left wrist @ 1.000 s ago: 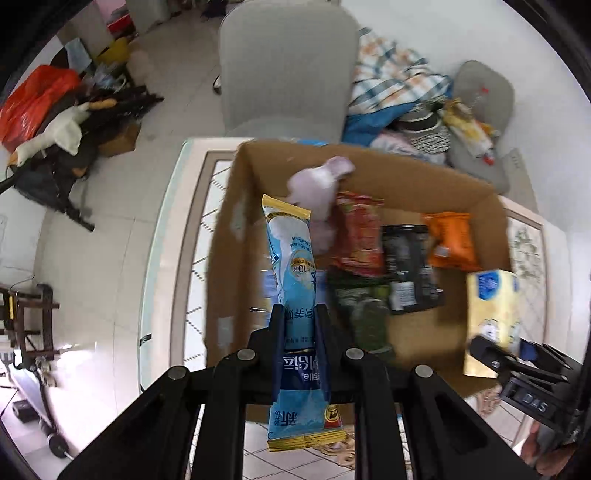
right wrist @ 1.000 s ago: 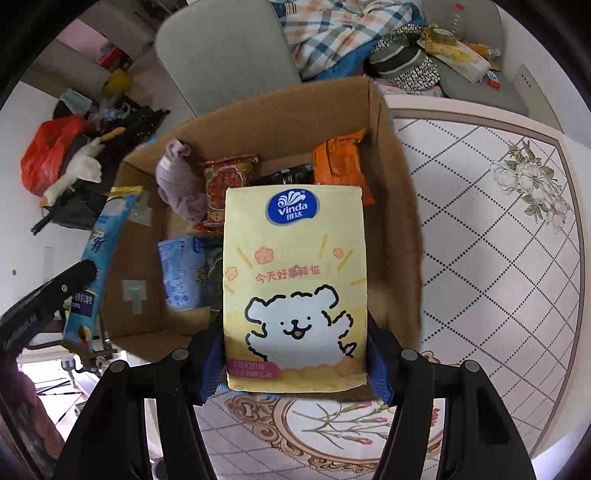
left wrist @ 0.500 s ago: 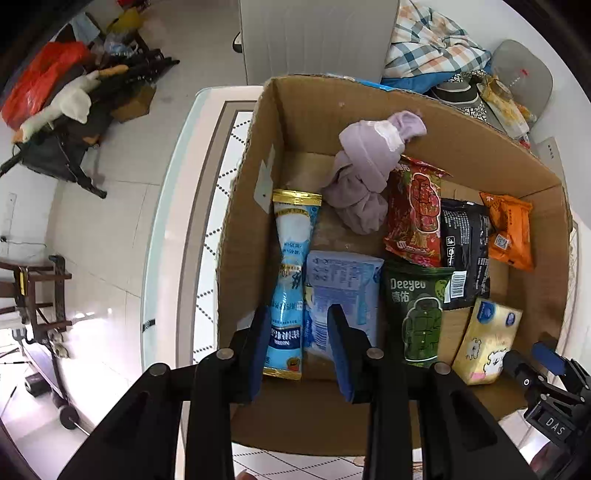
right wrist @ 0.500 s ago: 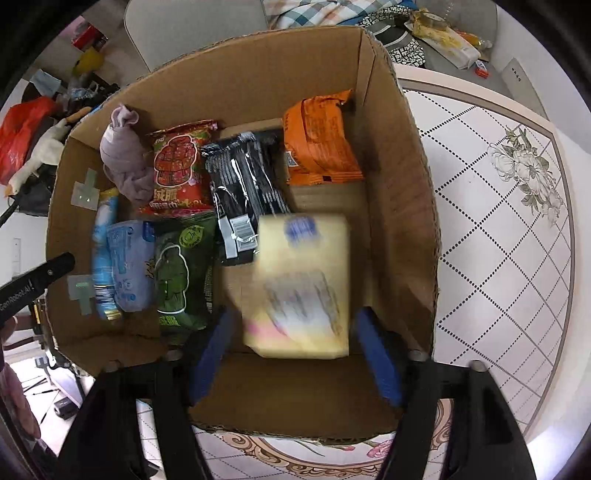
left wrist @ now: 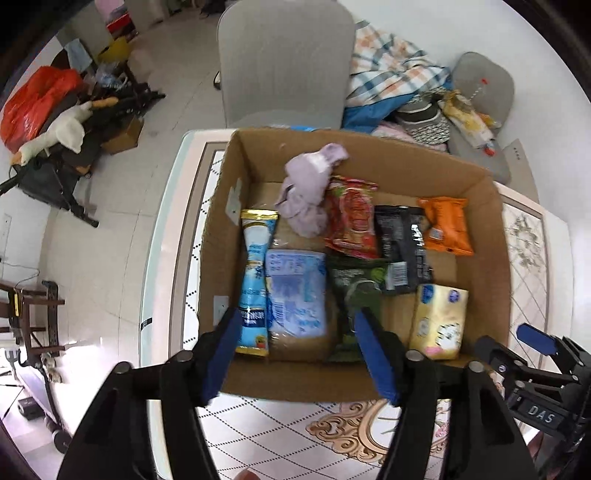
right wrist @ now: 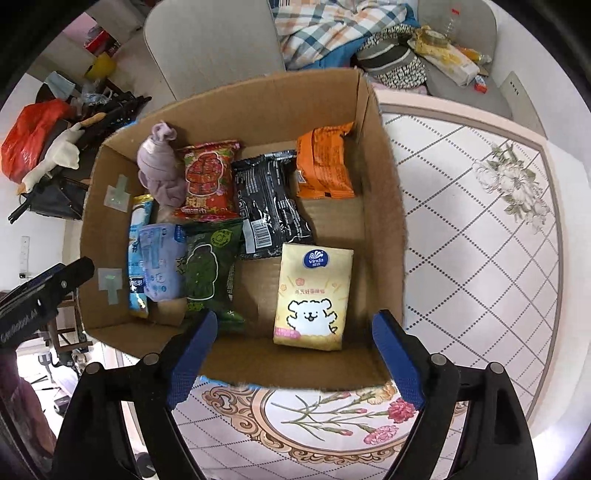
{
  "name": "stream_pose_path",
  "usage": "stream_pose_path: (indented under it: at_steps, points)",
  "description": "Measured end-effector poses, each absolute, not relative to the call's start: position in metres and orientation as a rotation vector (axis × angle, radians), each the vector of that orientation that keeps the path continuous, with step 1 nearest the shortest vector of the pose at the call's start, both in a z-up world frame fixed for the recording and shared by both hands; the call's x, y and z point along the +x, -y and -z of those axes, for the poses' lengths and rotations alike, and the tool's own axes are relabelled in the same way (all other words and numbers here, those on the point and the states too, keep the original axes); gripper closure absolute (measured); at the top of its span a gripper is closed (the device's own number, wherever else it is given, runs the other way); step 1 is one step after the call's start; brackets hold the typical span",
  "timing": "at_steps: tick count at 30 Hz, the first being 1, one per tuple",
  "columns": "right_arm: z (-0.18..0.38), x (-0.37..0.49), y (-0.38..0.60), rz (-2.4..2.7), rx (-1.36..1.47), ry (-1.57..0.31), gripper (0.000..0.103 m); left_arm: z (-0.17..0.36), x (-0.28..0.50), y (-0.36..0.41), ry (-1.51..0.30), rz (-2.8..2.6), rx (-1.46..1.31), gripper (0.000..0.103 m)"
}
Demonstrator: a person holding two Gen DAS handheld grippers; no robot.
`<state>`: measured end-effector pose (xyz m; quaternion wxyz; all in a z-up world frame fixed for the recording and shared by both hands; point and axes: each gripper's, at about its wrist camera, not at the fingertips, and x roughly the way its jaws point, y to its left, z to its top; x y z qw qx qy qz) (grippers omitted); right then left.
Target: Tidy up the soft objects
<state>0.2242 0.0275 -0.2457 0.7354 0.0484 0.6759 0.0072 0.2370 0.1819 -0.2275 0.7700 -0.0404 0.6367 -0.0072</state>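
Note:
An open cardboard box (left wrist: 218, 229) (right wrist: 384, 206) stands on the table. Inside lie a long blue packet (left wrist: 255, 280) (right wrist: 136, 254), a pale blue tissue pack (left wrist: 295, 291) (right wrist: 162, 266), a purple cloth (left wrist: 310, 188) (right wrist: 160, 170), red (left wrist: 351, 214) (right wrist: 210, 181), black (left wrist: 402, 243) (right wrist: 269, 210), orange (left wrist: 445, 225) (right wrist: 323, 162) and green (left wrist: 360, 295) (right wrist: 207, 269) snack bags, and a yellow Vinda tissue pack (left wrist: 439, 317) (right wrist: 314, 295). My left gripper (left wrist: 299, 350) is open and empty over the box's near wall. My right gripper (right wrist: 291, 347) is open and empty above the yellow pack.
A grey chair (left wrist: 284, 62) (right wrist: 210, 44) stands behind the box. A second chair (left wrist: 476, 103) holds clothes and a checked blanket (right wrist: 343, 29). The patterned tabletop (right wrist: 480, 229) extends right of the box. Clutter lies on the floor at left (left wrist: 55, 122).
My left gripper let go of the long blue packet and my right gripper let go of the yellow tissue pack; both lie in the box. Both grippers opened wide and drew back.

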Motion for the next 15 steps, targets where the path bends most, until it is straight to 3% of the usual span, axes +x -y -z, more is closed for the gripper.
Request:
stream_pose_path:
  at_steps: [1,4,6,15]
  points:
    - [0.241,0.222,-0.028,-0.018,0.100,-1.479,0.015,0.222,0.235,-0.179,-1.366,0.020,-0.082,0.015]
    - [0.228,0.215,-0.029,-0.022,0.086,-1.458,0.010,0.205,0.229,-0.171,-1.323,0.015,-0.066,0.005]
    - [0.220,0.210,-0.029,-0.020,0.073,-1.441,0.001,0.198,0.225,-0.169,-1.303,0.014,-0.059,0.004]
    - [0.206,0.198,-0.020,0.019,0.062,-1.410,0.000,0.186,0.211,-0.163,-1.270,0.014,-0.075,0.004]
